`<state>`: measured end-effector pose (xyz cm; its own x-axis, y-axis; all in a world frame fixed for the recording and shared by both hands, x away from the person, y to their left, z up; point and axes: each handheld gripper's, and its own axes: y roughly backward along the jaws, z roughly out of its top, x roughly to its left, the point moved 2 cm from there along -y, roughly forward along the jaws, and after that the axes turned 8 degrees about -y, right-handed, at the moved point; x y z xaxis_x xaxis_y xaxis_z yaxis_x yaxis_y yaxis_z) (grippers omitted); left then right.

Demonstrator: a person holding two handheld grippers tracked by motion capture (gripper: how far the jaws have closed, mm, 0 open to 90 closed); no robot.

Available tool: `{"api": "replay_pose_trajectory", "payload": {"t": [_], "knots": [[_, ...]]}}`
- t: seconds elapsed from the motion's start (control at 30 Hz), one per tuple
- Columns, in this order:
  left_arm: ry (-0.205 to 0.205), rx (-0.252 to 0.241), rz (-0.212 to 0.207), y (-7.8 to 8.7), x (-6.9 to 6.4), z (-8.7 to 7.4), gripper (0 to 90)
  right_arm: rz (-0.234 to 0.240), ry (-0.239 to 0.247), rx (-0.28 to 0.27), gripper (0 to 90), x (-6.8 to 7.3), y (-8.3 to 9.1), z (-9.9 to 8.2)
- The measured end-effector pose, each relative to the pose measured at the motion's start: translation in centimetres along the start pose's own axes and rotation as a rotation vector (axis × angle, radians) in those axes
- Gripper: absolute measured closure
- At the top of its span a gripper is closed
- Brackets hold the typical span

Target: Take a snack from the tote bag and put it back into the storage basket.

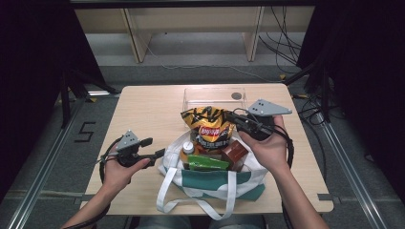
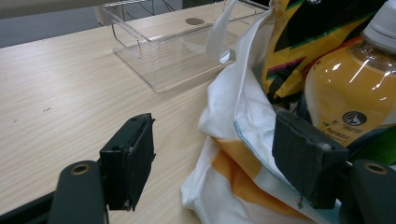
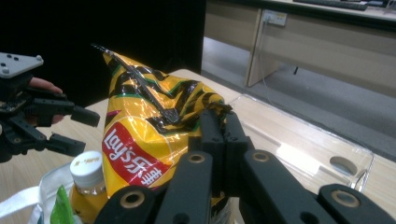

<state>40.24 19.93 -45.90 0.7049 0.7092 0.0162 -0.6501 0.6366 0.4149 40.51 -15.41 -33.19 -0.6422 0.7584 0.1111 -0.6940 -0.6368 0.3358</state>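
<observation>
We saw a light wooden desk point(image 1: 143, 109) with rounded corners, standing on a grey floor point(image 1: 191, 71). Directly on it lay a clear plastic tray point(image 1: 212, 98) near the far edge, beside a small round hole in the top, and a white and green cloth bag point(image 1: 215, 183) at the near edge, its straps trailing over the front.

"Lay's" logo on yellow chip bag point(image 3: 140, 140), "5" marked on floor point(image 1: 85, 132)

Yellow chip bag point(image 1: 208, 125) upright in tote bag point(image 1: 210, 183)
</observation>
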Motion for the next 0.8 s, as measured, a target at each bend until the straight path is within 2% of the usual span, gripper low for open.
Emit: {"api": "replay_pose_trajectory", "payload": {"t": [0.03,0.1,0.17,0.2,0.23,0.3,0.33,0.43,0.47,0.5,0.67,0.73,0.8], "knots": [[0.001,-0.004,-0.006,0.0,0.0,0.0,29.2,0.01,0.021,-0.008,90.0,-0.1,-0.1,0.1],[0.003,-0.003,-0.008,0.0,0.0,0.0,29.2,-0.003,0.023,-0.013,90.0,-0.2,0.0,0.3],[-0.001,0.003,-0.004,0.0,0.1,-0.1,29.2,0.0,0.005,-0.016,90.0,-0.1,0.0,0.3],[0.013,0.003,-0.003,-0.1,0.0,-0.1,29.2,-0.007,0.024,-0.026,90.0,-0.2,0.0,0.4],[0.006,0.001,-0.005,-0.1,0.1,-0.1,29.2,0.008,0.014,-0.032,90.0,-0.2,0.0,0.5],[0.01,0.0,-0.006,-0.1,0.1,-0.1,29.2,0.009,0.004,-0.051,90.0,0.0,0.2,0.9],[0.009,-0.002,-0.009,-0.1,0.1,-0.1,29.2,0.001,0.019,-0.061,90.0,0.1,0.5,1.2],[0.016,0.002,-0.007,-0.1,0.0,-0.1,29.2,-0.003,0.02,-0.086,90.0,0.1,0.6,1.7],[0.016,0.002,-0.006,-0.1,0.0,-0.1,29.2,-0.004,0.027,-0.088,90.0,0.0,0.7,1.7],[0.006,0.002,-0.007,-0.1,0.1,-0.1,29.2,-0.002,0.014,-0.091,90.0,0.1,0.7,1.8],[0.017,-0.001,-0.012,-0.2,0.2,-0.2,29.2,-0.006,0.027,-0.108,90.0,-0.1,0.5,1.9],[0.024,-0.001,-0.013,-0.2,0.2,-0.2,29.3,-0.003,0.007,-0.106,90.0,0.0,0.5,2.0],[0.024,-0.002,-0.013,-0.2,0.2,-0.1,29.3,-0.003,0.007,-0.109,90.0,0.1,0.6,2.1]]}}
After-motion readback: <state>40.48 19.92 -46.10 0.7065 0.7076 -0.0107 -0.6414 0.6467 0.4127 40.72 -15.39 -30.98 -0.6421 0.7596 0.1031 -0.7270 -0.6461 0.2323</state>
